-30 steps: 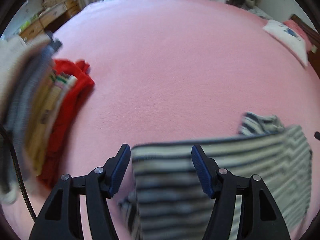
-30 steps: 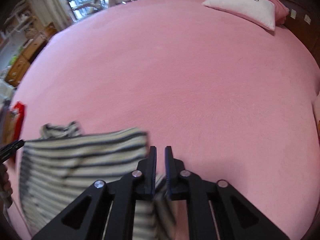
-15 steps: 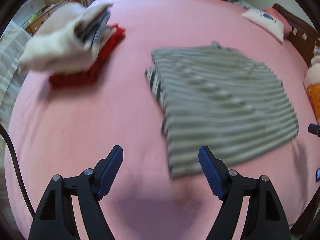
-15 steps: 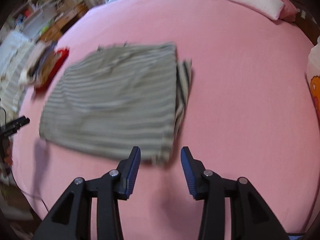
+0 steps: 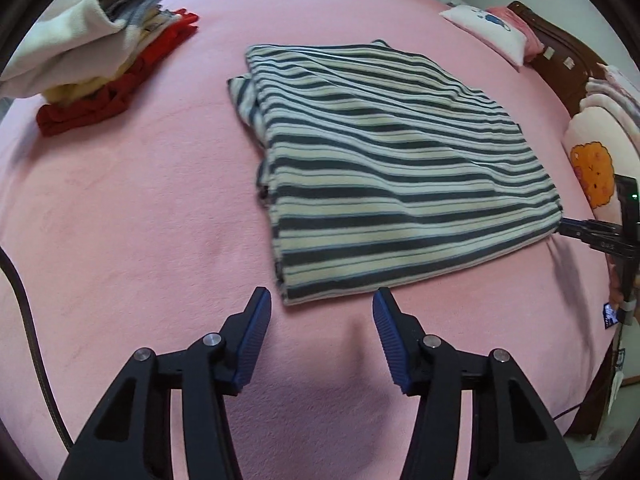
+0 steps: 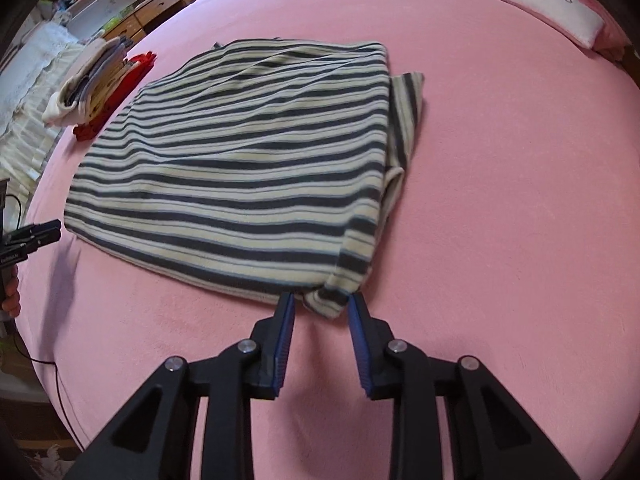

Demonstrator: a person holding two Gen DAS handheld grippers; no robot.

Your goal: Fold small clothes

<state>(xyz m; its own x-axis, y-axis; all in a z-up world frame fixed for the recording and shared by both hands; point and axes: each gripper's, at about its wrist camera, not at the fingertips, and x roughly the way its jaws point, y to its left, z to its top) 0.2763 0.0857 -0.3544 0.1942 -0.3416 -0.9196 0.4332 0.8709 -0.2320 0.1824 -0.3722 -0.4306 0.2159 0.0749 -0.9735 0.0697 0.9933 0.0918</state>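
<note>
Striped shirt newly flat on bed

Garment flat on bed, clothes pile far left.

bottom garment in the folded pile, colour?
Red, under cream and grey pieces; clearest in the left wrist view.

No legible text or labels.
</note>
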